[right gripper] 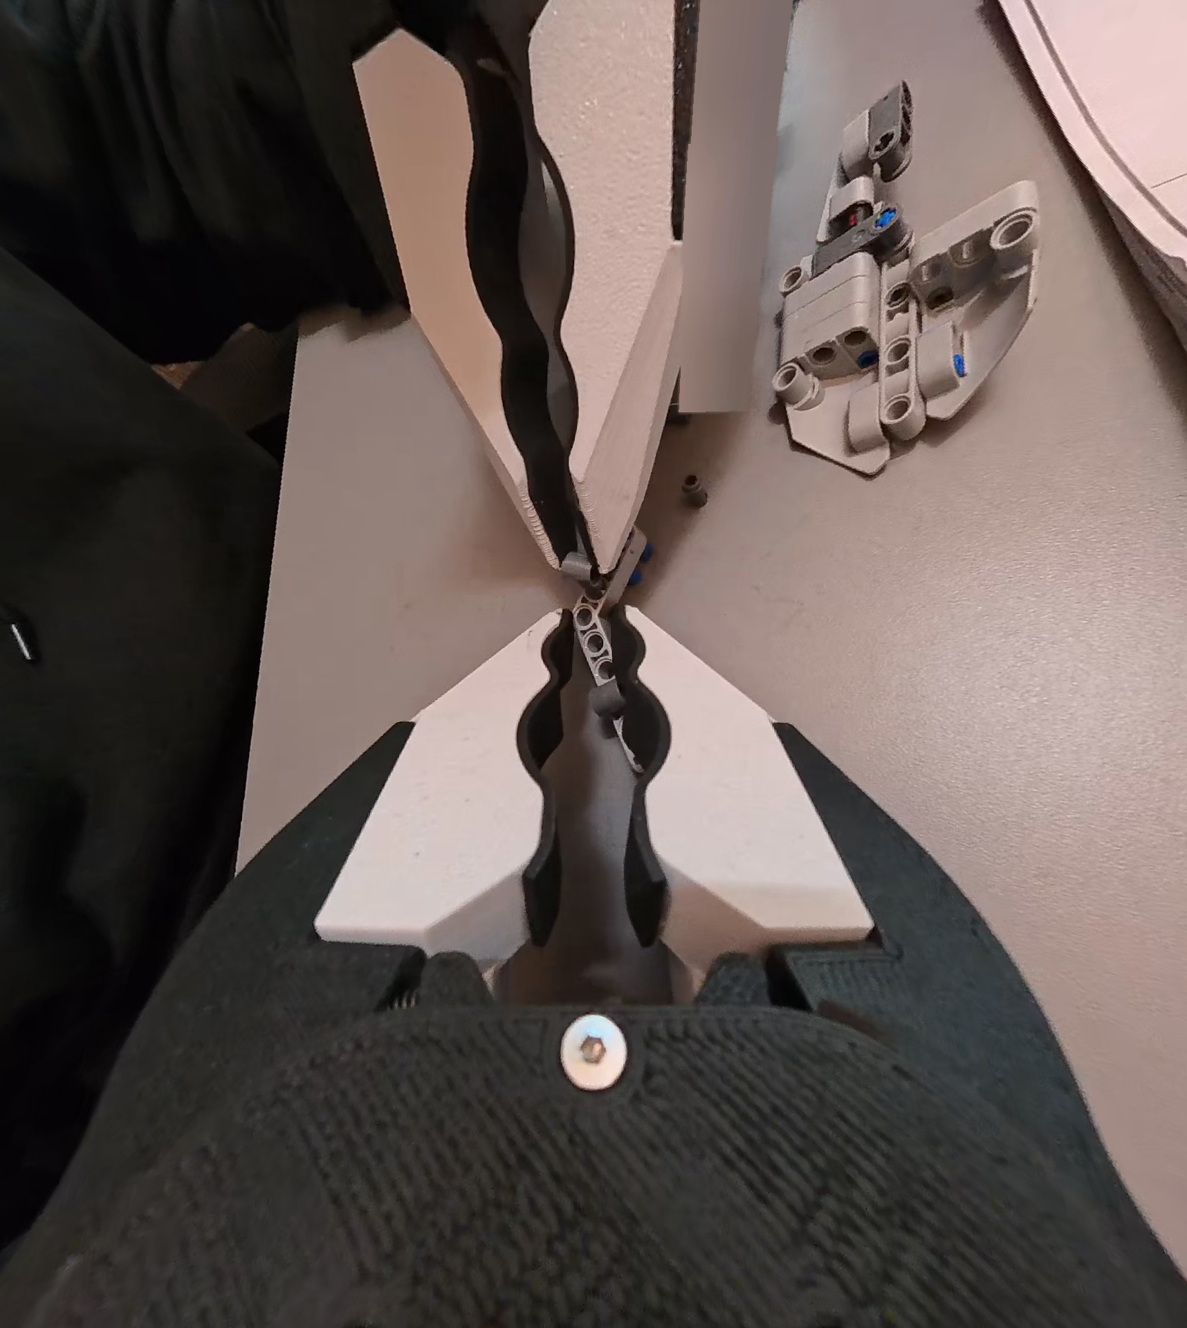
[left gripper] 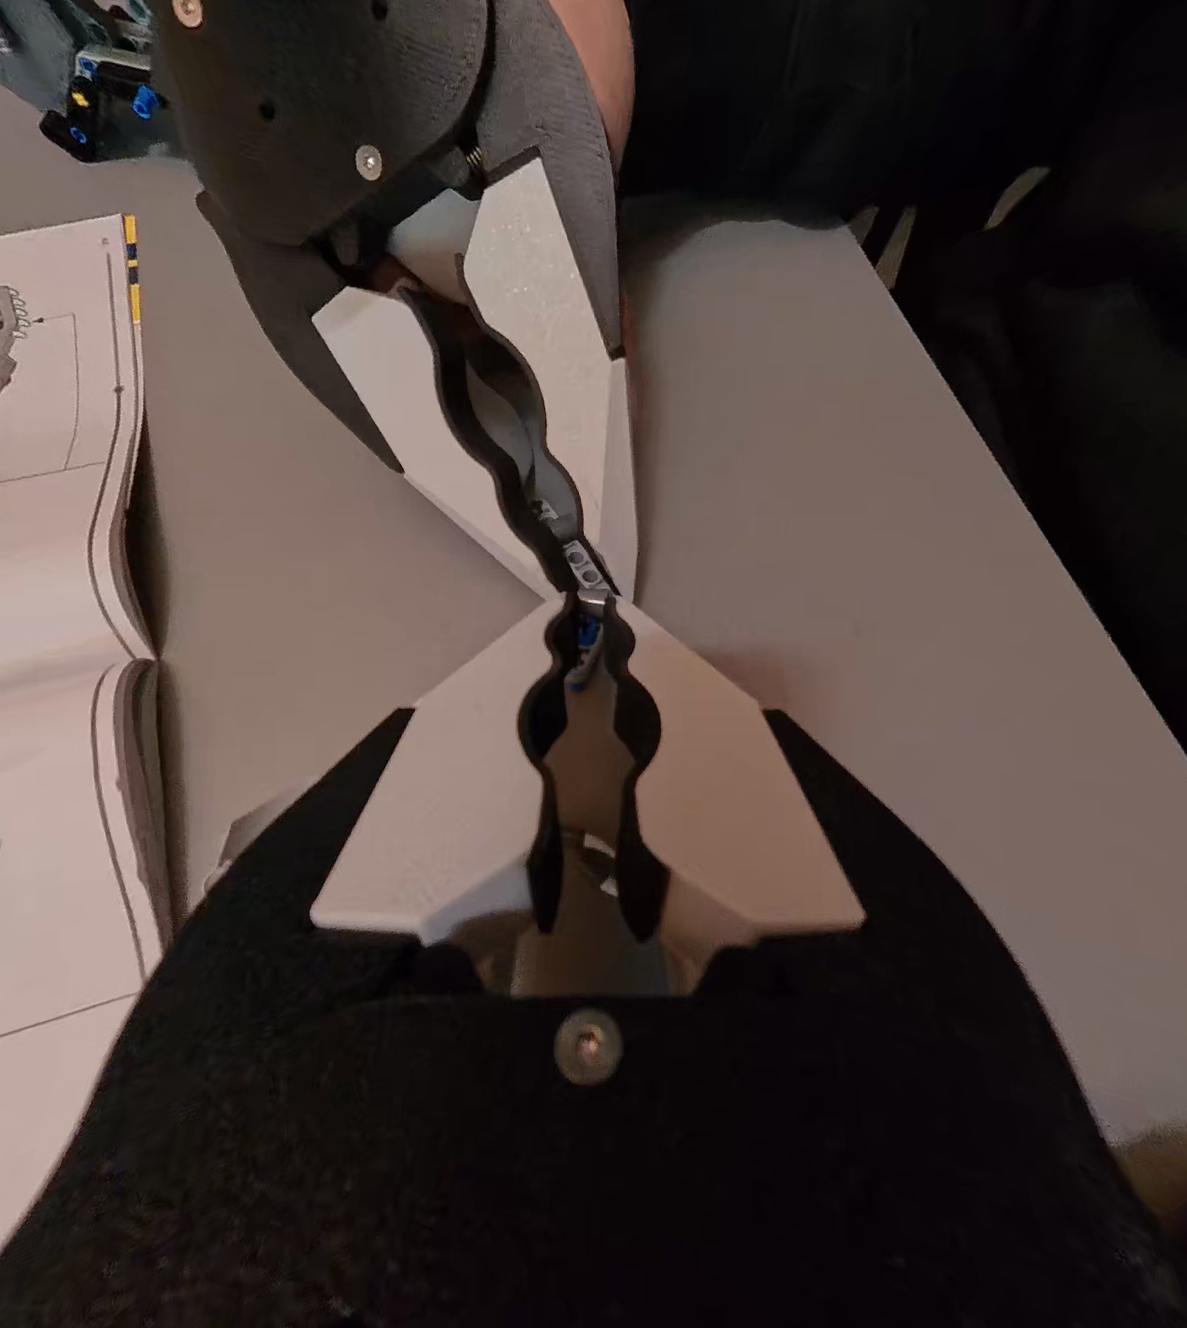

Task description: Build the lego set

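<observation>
My left gripper (left gripper: pixel 587 611) is shut on a small grey piece with blue pins (left gripper: pixel 585 647). My right gripper (right gripper: pixel 594 611) is shut on a thin light grey beam with holes (right gripper: pixel 594 643). The two grippers meet tip to tip above the white table, and the two pieces touch at the tips. In the left wrist view the right gripper (left gripper: pixel 587 578) comes down from the top with the beam (left gripper: pixel 580 560). In the right wrist view the left gripper (right gripper: pixel 587 568) comes down from the top with the pinned piece (right gripper: pixel 630 564).
A light grey built section (right gripper: pixel 921 309) lies on the table (right gripper: pixel 935 718) to the right, with a small dark pin (right gripper: pixel 695 492) near it. The open instruction booklet (left gripper: pixel 23 503) lies on the left. A larger grey model (left gripper: pixel 73 79) sits far left. The table edge (left gripper: pixel 1007 431) and dark clothing are on the right. Left and right tips are no more than a few centimetres apart. Both grippers' tips are roughly 10 cm from the light grey built section (right gripper: pixel 921 309).
</observation>
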Tool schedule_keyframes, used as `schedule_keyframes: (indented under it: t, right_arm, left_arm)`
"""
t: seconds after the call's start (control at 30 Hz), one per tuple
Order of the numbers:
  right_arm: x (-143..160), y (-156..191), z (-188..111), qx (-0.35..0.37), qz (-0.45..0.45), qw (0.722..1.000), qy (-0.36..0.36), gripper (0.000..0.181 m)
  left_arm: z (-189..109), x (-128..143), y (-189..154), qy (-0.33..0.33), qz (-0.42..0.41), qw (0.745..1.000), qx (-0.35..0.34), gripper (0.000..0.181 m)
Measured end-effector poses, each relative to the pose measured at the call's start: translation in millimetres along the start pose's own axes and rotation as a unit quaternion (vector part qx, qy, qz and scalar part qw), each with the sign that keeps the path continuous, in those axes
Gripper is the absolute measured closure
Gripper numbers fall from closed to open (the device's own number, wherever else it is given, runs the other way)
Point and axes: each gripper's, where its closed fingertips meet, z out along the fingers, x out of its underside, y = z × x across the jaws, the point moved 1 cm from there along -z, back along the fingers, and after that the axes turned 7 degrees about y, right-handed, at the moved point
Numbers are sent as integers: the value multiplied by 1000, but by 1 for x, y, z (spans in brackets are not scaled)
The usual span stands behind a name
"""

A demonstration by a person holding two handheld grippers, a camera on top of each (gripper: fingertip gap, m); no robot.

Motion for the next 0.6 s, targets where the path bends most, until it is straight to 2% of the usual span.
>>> schedule_keyframes:
  t: [0.17,0.27,0.43,0.6]
  right_arm:
    - [0,0,0,-3,1,1000,2,172]
    - [0,0,0,-2,0,1000,3,172]
    - [0,-1,0,-4,3,1000,3,172]
    - [1,-1,0,-6,3,1000,5,172]
  left_arm:
    - [0,0,0,11,10,1000,-9,177]
    - [1,-1,-1,50,40,997,-37,177]
    - [1,-1,-1,66,46,996,-35,178]
    - [2,-3,-2,116,82,988,-54,177]
